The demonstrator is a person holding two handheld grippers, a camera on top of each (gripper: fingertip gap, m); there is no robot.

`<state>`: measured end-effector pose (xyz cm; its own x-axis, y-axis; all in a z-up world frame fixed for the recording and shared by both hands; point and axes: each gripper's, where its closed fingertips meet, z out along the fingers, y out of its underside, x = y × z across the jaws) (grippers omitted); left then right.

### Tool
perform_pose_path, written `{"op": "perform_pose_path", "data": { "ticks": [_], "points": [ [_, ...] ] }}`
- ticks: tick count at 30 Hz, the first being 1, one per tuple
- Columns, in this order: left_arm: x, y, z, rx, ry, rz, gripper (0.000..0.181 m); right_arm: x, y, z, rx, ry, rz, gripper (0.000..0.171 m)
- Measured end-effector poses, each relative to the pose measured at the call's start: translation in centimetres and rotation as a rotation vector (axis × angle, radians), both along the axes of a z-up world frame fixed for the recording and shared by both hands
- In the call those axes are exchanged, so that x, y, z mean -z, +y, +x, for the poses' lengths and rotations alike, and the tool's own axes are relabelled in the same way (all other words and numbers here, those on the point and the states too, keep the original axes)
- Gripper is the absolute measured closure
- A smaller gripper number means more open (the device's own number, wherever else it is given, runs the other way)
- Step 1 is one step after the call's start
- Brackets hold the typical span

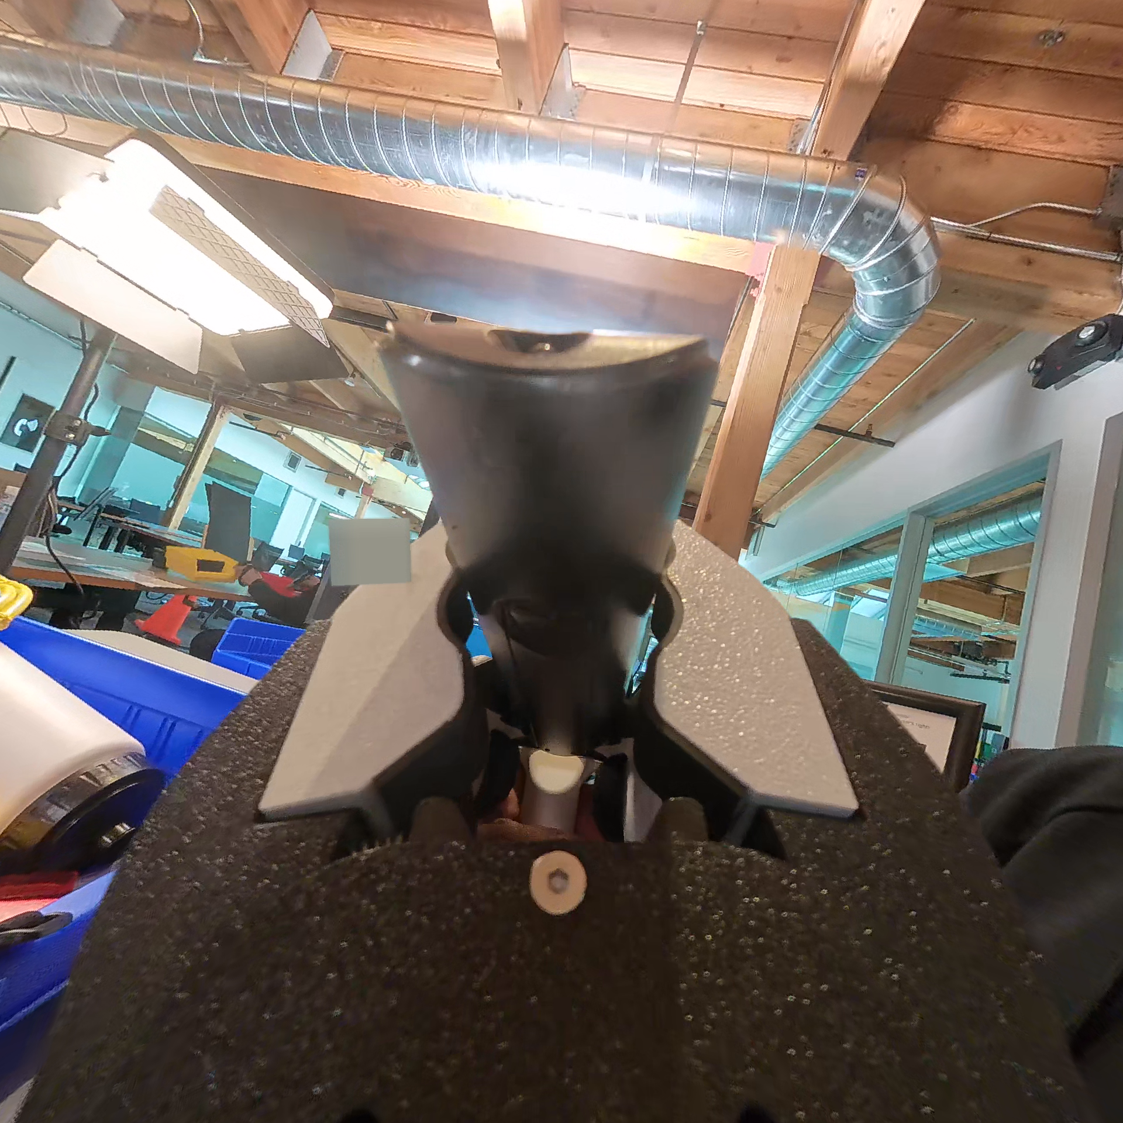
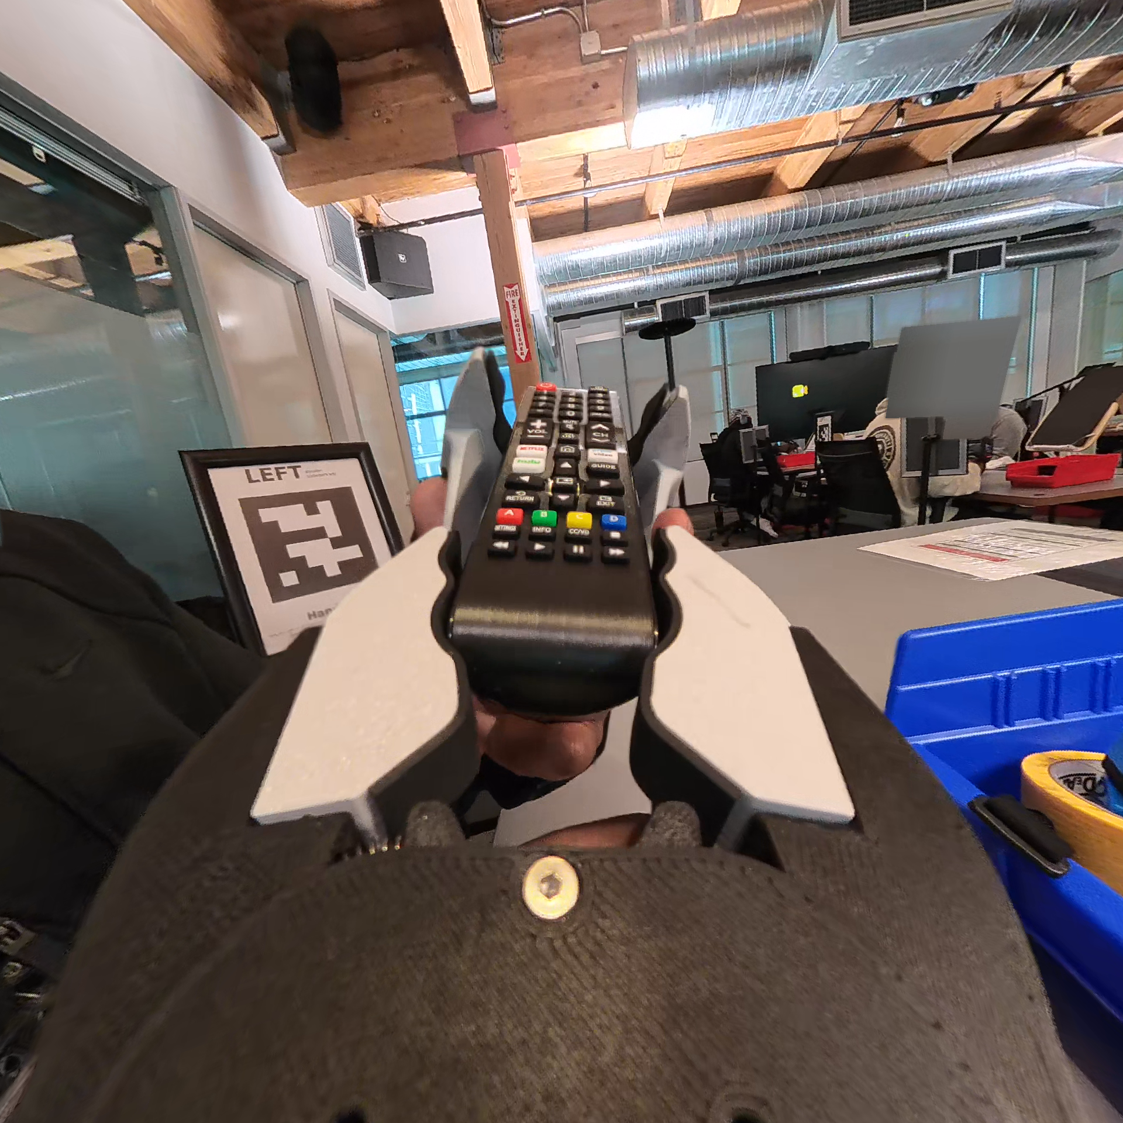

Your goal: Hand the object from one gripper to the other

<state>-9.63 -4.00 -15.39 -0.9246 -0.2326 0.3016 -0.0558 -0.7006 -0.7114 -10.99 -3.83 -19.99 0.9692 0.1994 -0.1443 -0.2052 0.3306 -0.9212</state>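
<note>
Above a grey tabletop [image 2: 851, 583] in a timber-ceilinged workshop, your two tools meet end to end over a black remote control [image 2: 556, 528]. Your right tool [image 2: 550, 598] is clamped on the remote's near, blank end, its grey fingers [image 2: 377, 680] pressing both long edges just below the coloured buttons. From there the remote's long axis runs straight away from you, along the line of the fingers, button face up.

At the far end, the left tool [image 2: 562, 419] brackets the top rows of keys, one finger on each side. In the right wrist view a sliver of gap seems to show beside the edges there; in the left wrist view, the same remote [image 1: 547, 462] sits between that tool's fingers [image 1: 377, 668] as a dark, blurred wedge rising from your left tool [image 1: 556, 598]. The pictures do not settle whether the left tool has closed on the remote or only surrounds it.

Judged from this, the handover is at its midpoint: both tools share one axis, facing each other. A blue bin [image 2: 996, 686] holding a roll of yellow tape [image 2: 1069, 808] waits at your right.
</note>
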Motion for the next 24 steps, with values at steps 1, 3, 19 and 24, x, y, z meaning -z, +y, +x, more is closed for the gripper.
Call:
{"op": "perform_pose_path", "data": {
  "ticks": [1, 3, 19, 24],
  "points": [
    [0.0, 0.1, 0.0, -0.005, 0.005, -0.003, 0.122, 0.0, 0.1, 0.1, 0.016, -0.011, -0.007, 0.111],
    [0.0, 0.5, 0.4, -0.033, 0.041, -0.009, 0.123, 0.4, 0.4, 0.7, 0.124, -0.079, -0.038, 0.11],
    [1.6, -0.6, 1.4, 0.101, 0.256, 0.056, 0.122, 0.5, -0.1, 1.4, 0.807, -0.891, -0.125, 0.145],
    [1.0, 1.3, 1.0, -0.148, -0.025, 0.281, 0.105, 0.5, -1.0, 1.4, 0.536, -0.643, -0.134, 0.146]
  ]
}}
